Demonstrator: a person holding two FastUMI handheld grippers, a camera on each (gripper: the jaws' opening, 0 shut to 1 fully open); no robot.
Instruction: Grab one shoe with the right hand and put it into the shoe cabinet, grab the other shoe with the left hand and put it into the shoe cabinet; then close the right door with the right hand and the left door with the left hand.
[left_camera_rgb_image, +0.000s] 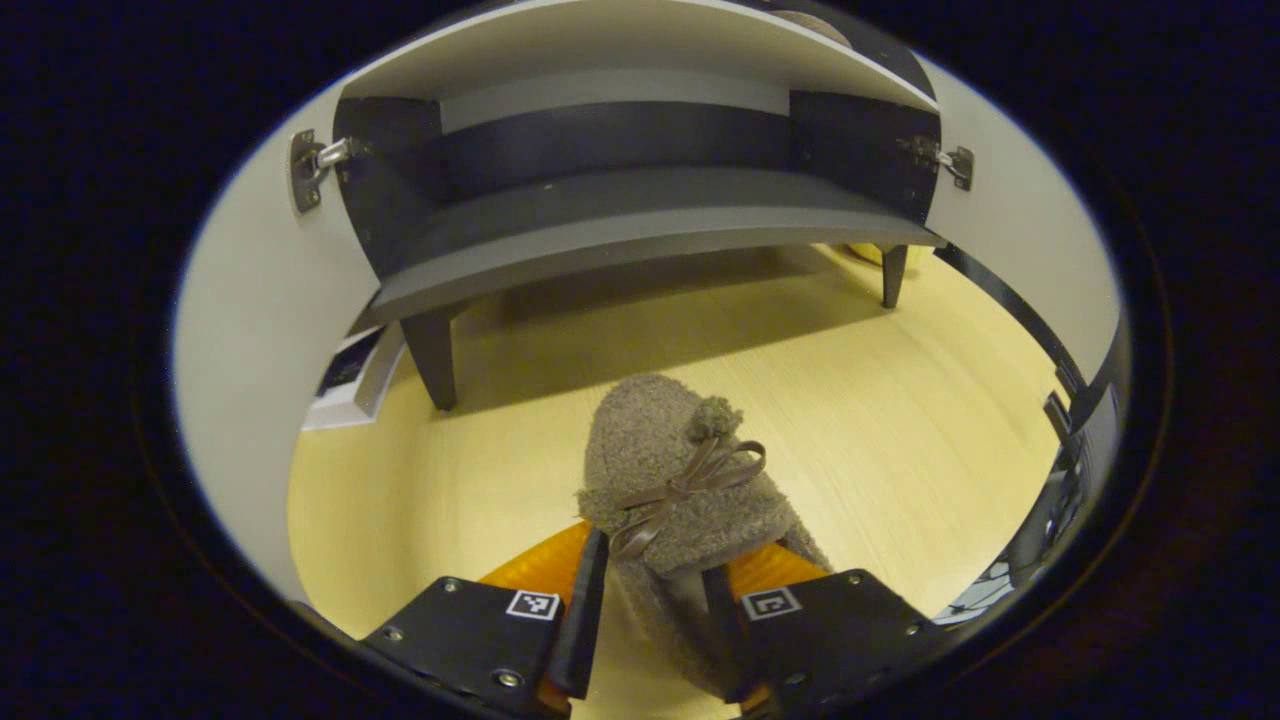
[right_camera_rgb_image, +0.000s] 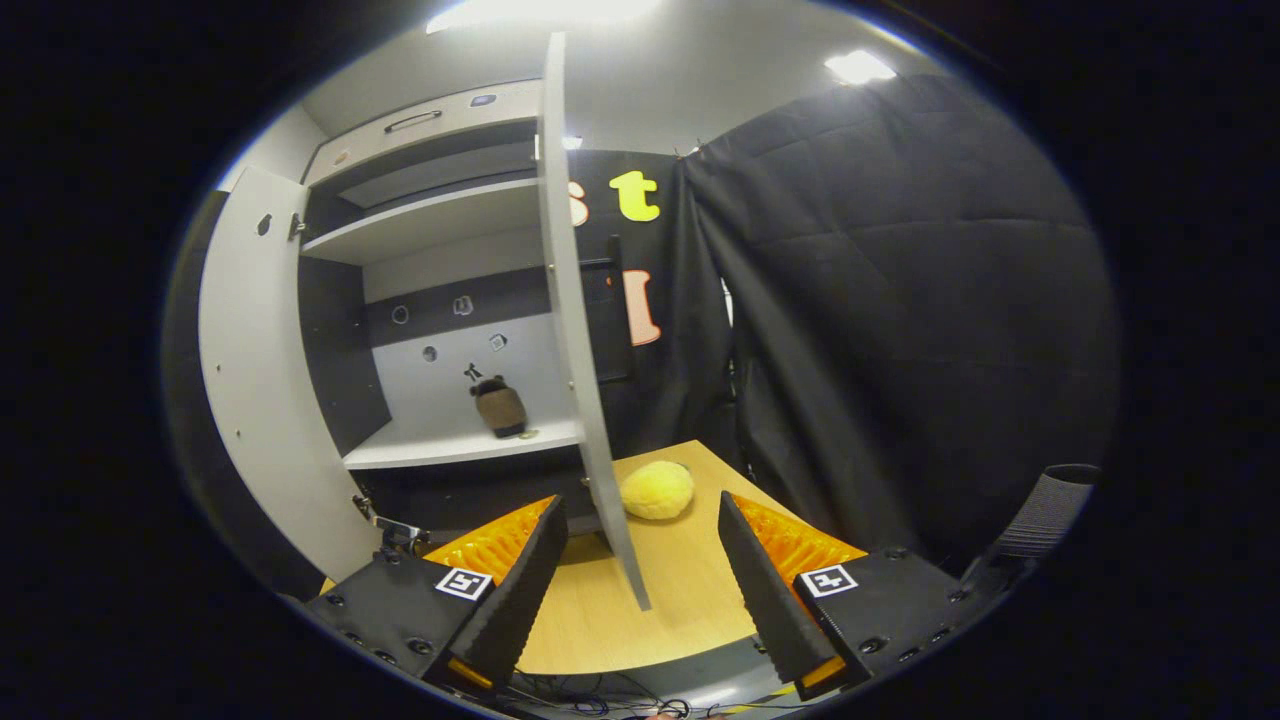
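The left gripper (left_camera_rgb_image: 650, 615) is pinching the fuzzy grey-brown bowed slipper (left_camera_rgb_image: 675, 480) at its heel; soft, light, it is likely squashing. The right gripper (right_camera_rgb_image: 640, 570) is hanging wide open, empty.

In the left gripper view, the shoe (left_camera_rgb_image: 672, 478) at lower centre was a fuzzy grey-brown, with a thin brown bow (left_camera_rgb_image: 690, 485) across its top. The floor (left_camera_rgb_image: 900, 420) under it was pale yellow wood grain. The shoe cabinet (left_camera_rgb_image: 620, 225) at the top of the frame had a dark grey shelf, black inner walls and dark legs, and its doors were white.

In the right gripper view, the right door (right_camera_rgb_image: 585, 350) at centre was light grey-white. A second brown shoe (right_camera_rgb_image: 499, 405) stood on a white shelf (right_camera_rgb_image: 440, 445) at centre left. A fluffy yellow object (right_camera_rgb_image: 657, 490) lay at lower centre. Black cloth (right_camera_rgb_image: 900, 330) hung at the right.
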